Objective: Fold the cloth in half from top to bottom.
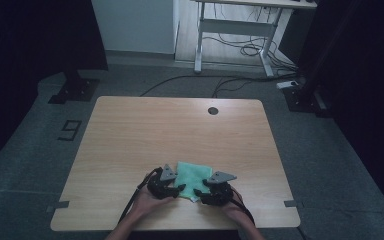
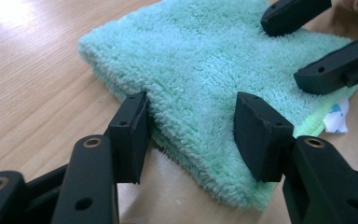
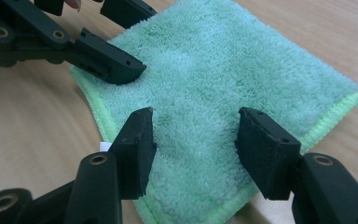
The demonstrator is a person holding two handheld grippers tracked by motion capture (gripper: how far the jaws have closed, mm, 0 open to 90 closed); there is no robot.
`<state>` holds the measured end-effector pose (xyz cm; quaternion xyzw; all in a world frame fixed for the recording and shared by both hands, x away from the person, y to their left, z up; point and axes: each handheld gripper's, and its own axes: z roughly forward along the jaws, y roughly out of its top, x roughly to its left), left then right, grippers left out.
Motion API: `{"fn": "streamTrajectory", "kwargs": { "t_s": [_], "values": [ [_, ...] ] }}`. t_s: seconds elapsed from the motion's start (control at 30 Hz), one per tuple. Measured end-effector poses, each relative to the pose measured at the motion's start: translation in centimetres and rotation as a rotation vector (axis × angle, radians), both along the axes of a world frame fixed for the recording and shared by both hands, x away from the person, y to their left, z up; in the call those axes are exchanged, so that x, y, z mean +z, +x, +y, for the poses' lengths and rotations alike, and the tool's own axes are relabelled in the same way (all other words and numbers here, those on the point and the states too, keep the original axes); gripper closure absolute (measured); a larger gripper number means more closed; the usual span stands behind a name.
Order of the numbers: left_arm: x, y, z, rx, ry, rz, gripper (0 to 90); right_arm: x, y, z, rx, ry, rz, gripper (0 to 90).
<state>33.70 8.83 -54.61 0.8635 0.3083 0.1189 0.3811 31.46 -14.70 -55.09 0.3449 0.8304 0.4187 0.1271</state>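
Jaws of both our grippers stand released over the folded green cloth [image 1: 194,176] on the worktop [image 1: 130,140], grasping still ahead.

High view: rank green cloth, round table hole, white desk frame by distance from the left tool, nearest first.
From the left tool:
1. Green cloth, right beside it, near table edge.
2. Round table hole, far edge.
3. White desk frame, on the floor beyond the table.
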Motion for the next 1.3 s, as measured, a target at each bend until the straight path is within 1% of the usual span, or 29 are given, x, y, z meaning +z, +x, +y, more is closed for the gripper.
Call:
{"fn": "streamTrajectory", "kwargs": {
  "t_s": [0.07, 0.1, 0.13, 0.17, 0.2, 0.23, 0.27, 0.3, 0.33, 0.37, 0.4, 0.43, 0.47, 0.5, 0.53, 0.6, 0.63, 0.87, 0.93, 1.0, 1.07, 1.1, 1.13, 1.17, 1.2, 1.23, 1.27, 1.3],
  "values": [
    [0.0, 0.6, 0.0, 0.010, 0.000, 0.000, 45.3, 0.0, 0.6, 0.1, -0.005, -0.004, -0.001, 45.6],
    [0.0, 1.2, 0.0, 0.019, 0.009, -0.015, 45.4, 0.0, 1.3, 0.2, -0.012, -0.006, -0.001, 45.6],
    [0.0, 1.2, 0.0, 0.019, 0.009, -0.015, 45.4, 0.0, 1.6, 0.3, -0.015, -0.002, -0.002, 45.6],
    [0.0, 1.8, -0.1, 0.025, 0.009, -0.016, 45.5, 0.0, 2.1, 0.3, -0.023, 0.005, -0.002, 45.7],
    [0.0, 1.8, -0.1, 0.025, 0.009, -0.016, 45.5, 0.0, 2.5, 0.3, -0.028, 0.011, 0.003, 45.7],
    [0.0, 2.6, -0.1, 0.034, 0.005, -0.012, 45.5, 0.0, 3.1, 0.3, -0.032, 0.017, 0.005, 45.8],
    [0.0, 2.6, -0.1, 0.034, 0.005, -0.012, 45.4, 0.0, 3.1, 0.3, -0.032, 0.017, 0.005, 45.8],
    [0.0, 3.0, -0.1, 0.040, 0.004, -0.009, 45.4, 0.0, 3.7, 0.3, -0.040, 0.021, 0.009, 46.0],
    [0.0, 3.7, -0.1, 0.052, 0.006, -0.012, 45.5, 0.0, 4.7, 0.5, -0.050, 0.016, 0.009, 46.0],
    [0.0, 3.7, -0.1, 0.052, 0.006, -0.012, 45.5, 0.0, 4.7, 0.5, -0.050, 0.016, 0.009, 46.0],
    [0.0, 4.1, -0.2, 0.057, 0.007, -0.017, 45.5, 0.1, 5.7, 0.7, -0.059, 0.006, 0.006, 46.0],
    [0.0, 4.9, -0.1, 0.069, 0.005, -0.012, 45.5, 0.1, 6.1, 0.8, -0.064, 0.006, 0.008, 46.0],
    [0.0, 4.9, -0.1, 0.069, 0.005, -0.012, 45.5, 0.1, 6.1, 0.8, -0.064, 0.006, 0.008, 46.0],
    [0.0, 5.5, -0.1, 0.082, 0.002, -0.006, 45.5, 0.1, 6.9, 0.9, -0.069, 0.008, 0.008, 46.0],
    [0.0, 5.7, -0.1, 0.088, 0.003, -0.006, 45.4, 0.1, 7.2, 0.9, -0.072, 0.009, 0.009, 46.0],
    [0.0, 5.9, -0.1, 0.091, 0.007, -0.008, 45.5, 0.1, 7.4, 1.0, -0.075, 0.008, 0.009, 46.0],
    [0.1, 6.1, -0.3, 0.097, 0.017, -0.013, 45.6, 0.1, 7.7, 1.1, -0.078, 0.003, 0.007, 46.0],
    [0.2, 6.5, -0.4, 0.105, 0.022, -0.016, 45.9, -0.1, 8.3, 1.0, -0.089, 0.020, 0.000, 46.1],
    [0.3, 6.5, -0.4, 0.103, 0.033, -0.017, 45.9, -0.1, 8.3, 1.1, -0.092, 0.024, 0.000, 46.1],
    [0.4, 6.5, -0.4, 0.104, 0.033, -0.019, 45.3, -0.1, 8.3, 1.1, -0.094, 0.023, -0.004, 45.4],
    [0.8, 6.3, -0.2, 0.109, 0.027, -0.032, 44.9, 0.1, 8.1, 1.1, -0.097, 0.024, -0.017, 42.7],
    [1.5, 6.0, 0.2, 0.116, -0.004, -0.044, 44.9, 0.5, 7.8, 0.9, -0.098, 0.036, -0.029, 41.9],
    [1.5, 6.0, 0.2, 0.116, -0.004, -0.044, 44.9, 0.5, 7.8, 0.9, -0.098, 0.036, -0.029, 41.9],
    [2.3, 5.6, 0.7, 0.123, -0.025, -0.057, 44.9, 1.0, 7.3, 0.7, -0.103, 0.047, -0.041, 41.6],
    [2.7, 5.3, 1.0, 0.125, -0.032, -0.063, 44.9, 1.2, 7.1, 0.6, -0.099, 0.050, -0.046, 41.4],
    [3.0, 5.0, 1.2, 0.129, -0.040, -0.069, 45.0, 1.4, 6.8, 0.4, -0.093, 0.059, -0.055, 41.3],
    [3.0, 5.0, 1.2, 0.129, -0.040, -0.069, 45.0, 1.5, 6.4, 0.3, -0.091, 0.065, -0.061, 41.2],
    [3.6, 4.3, 1.7, 0.127, -0.052, -0.077, 45.0, 1.7, 6.1, 0.2, -0.088, 0.069, -0.066, 41.0]
  ]
}}
